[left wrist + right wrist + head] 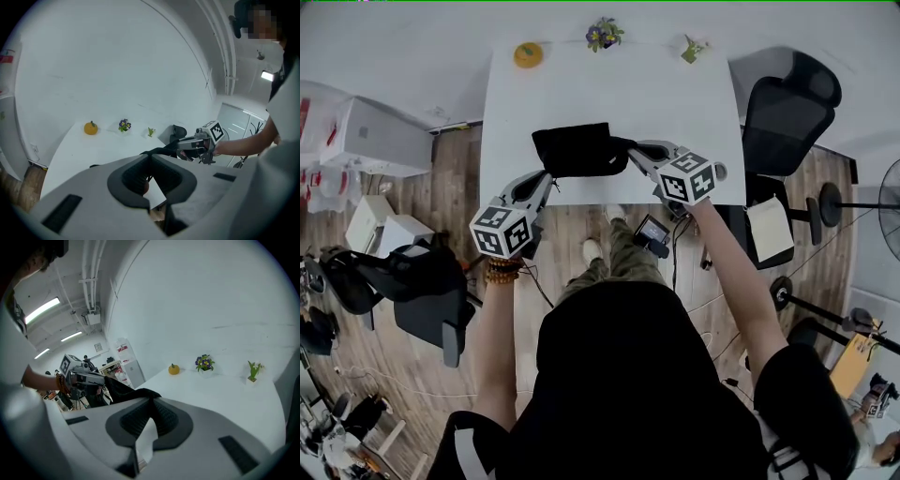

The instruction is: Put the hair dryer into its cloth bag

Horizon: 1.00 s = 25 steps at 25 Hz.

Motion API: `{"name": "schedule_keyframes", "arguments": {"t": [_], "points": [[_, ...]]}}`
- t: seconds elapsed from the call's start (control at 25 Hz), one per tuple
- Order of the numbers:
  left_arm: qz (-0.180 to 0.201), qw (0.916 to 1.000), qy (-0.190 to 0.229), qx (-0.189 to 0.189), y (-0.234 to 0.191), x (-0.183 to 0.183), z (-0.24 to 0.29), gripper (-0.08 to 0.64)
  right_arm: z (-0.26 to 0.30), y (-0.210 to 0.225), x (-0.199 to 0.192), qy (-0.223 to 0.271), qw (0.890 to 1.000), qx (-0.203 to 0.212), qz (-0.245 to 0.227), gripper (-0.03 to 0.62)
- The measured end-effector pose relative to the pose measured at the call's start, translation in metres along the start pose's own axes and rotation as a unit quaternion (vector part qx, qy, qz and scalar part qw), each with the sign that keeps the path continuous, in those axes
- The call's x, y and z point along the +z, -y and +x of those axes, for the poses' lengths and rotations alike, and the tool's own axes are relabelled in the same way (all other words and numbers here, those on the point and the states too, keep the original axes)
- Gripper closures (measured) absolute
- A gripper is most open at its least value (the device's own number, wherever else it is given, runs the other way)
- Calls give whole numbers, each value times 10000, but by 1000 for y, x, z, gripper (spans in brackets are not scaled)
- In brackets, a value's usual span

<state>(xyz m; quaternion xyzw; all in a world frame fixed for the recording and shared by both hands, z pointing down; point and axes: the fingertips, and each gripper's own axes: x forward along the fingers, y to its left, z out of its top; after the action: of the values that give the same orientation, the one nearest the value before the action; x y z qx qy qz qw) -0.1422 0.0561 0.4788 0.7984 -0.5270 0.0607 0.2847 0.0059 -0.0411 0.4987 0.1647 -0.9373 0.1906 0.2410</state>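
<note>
A black cloth bag [581,150] hangs stretched between my two grippers, over the near edge of the white table [609,89]. My left gripper [546,178] is shut on the bag's left end, my right gripper [633,153] on its right end. In the left gripper view the jaws [151,157] pinch black cloth, and the right gripper [190,144] shows beyond it. In the right gripper view the jaws [152,401] pinch the cloth, with a white tag [145,441] hanging below; the left gripper [86,377] holds the far end. No hair dryer shows in any view.
At the table's far edge stand an orange pumpkin [528,54], a purple flower pot [604,35] and a small green plant [694,47]. A black office chair [787,108] stands to the right, and another chair [412,281] on the floor to the left.
</note>
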Motion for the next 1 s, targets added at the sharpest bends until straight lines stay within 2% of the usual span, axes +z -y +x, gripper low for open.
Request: {"name": "schedule_keyframes", "arguments": {"t": [0.16,0.36,0.64,0.76,0.88,1.0], "points": [[-40,9996,272,6,-4,25,-2,520,-8,-2,24,260,9996,-10,62,555],[-311,9968,736,-37,-9,59,-7,520,-26,-1,58,692,9975,3,168,555],[-168,9960,875,11,-8,86,-2,520,-41,1,92,996,9950,-29,77,555],[-163,9952,956,-89,-4,100,0,522,-48,0,112,1227,9924,14,84,555],[-347,9915,1217,-287,4,121,-2,522,-62,1,131,1475,9890,-48,100,555],[-415,9882,1425,-387,11,136,-5,523,-78,3,143,1825,9825,-16,366,555]]}}
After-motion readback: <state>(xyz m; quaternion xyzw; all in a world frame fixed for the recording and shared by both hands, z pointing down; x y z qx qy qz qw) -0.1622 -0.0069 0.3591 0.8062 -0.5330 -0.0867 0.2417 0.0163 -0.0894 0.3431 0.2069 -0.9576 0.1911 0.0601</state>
